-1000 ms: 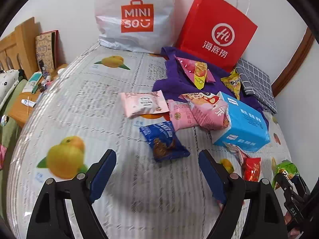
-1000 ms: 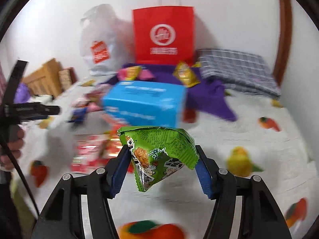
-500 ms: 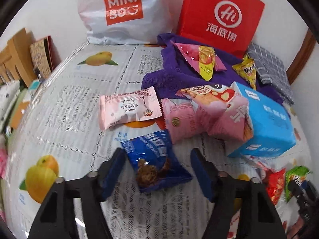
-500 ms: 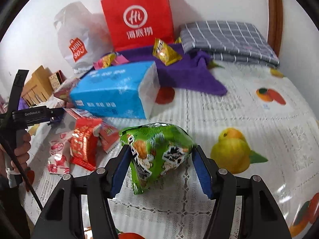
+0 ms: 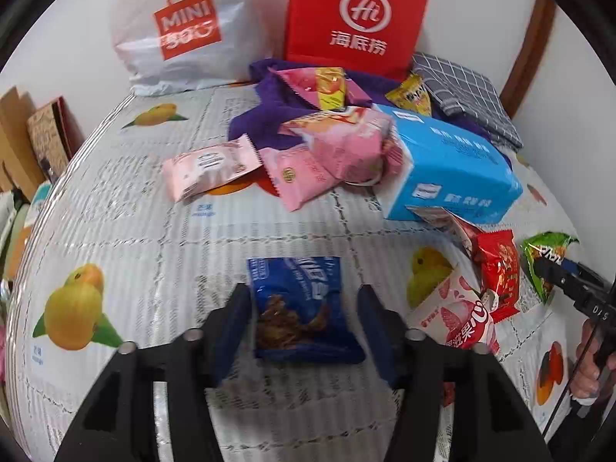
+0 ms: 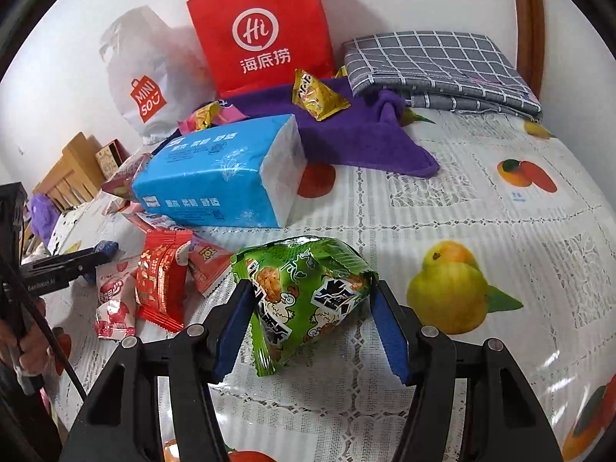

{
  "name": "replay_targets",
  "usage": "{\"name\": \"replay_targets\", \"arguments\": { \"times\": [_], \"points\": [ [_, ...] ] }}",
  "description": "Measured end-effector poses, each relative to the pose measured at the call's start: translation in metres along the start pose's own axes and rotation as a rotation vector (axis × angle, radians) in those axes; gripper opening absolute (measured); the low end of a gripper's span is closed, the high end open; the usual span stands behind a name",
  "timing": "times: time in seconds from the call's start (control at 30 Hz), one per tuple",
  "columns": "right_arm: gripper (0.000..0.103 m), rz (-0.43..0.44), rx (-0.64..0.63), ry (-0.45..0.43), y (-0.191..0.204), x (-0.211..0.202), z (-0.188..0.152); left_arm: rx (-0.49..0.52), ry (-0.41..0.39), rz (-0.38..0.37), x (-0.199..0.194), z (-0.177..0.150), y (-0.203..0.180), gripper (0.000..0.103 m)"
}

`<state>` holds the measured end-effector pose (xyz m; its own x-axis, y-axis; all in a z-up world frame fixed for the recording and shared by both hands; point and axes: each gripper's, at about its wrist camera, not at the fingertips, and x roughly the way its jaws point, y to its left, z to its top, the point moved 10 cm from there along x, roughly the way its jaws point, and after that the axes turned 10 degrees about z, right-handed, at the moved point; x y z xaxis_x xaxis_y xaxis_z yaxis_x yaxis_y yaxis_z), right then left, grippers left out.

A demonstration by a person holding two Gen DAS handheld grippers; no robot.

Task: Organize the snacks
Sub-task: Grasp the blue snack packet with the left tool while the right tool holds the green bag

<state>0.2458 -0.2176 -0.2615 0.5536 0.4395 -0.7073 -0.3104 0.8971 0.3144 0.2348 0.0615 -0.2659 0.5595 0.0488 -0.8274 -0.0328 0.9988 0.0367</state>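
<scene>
A blue snack packet (image 5: 296,281) sits upright between the blue pads of my left gripper (image 5: 303,292), which is shut on it just above the fruit-print tablecloth (image 5: 154,231). My right gripper (image 6: 312,292) is shut on a puffy green snack packet (image 6: 304,281) whose bottom corner touches the cloth. In the left wrist view the green packet (image 5: 539,250) shows at the far right edge. The right wrist view shows the left gripper's tip (image 6: 96,254) at the left.
A blue tissue pack (image 5: 450,169) lies mid-table, with pink packets (image 5: 346,146) beside it and red packets (image 6: 161,281) in front. A red paper bag (image 5: 358,19), white shopping bag (image 5: 181,30), purple cloth (image 6: 346,134) and grey checked cloth (image 6: 435,61) line the back wall.
My left gripper came forward and down over the blue packet and closed on it, and the packet turned square to the jaws. The right gripper lowered the green packet to the cloth, then held still.
</scene>
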Motion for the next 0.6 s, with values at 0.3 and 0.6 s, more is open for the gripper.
{"name": "replay_targets", "arguments": {
  "times": [0.3, 0.6],
  "points": [
    [0.060, -0.029, -0.007, 0.021, -0.0022, 0.0037, -0.0025, 0.058, -0.031, 0.050, -0.0028, -0.0030, -0.0078, 0.043],
    [0.057, -0.044, 0.001, 0.024, -0.0039, 0.0051, -0.0033, 0.035, -0.029, 0.026, -0.0026, -0.0021, -0.0070, 0.044]
  ]
}}
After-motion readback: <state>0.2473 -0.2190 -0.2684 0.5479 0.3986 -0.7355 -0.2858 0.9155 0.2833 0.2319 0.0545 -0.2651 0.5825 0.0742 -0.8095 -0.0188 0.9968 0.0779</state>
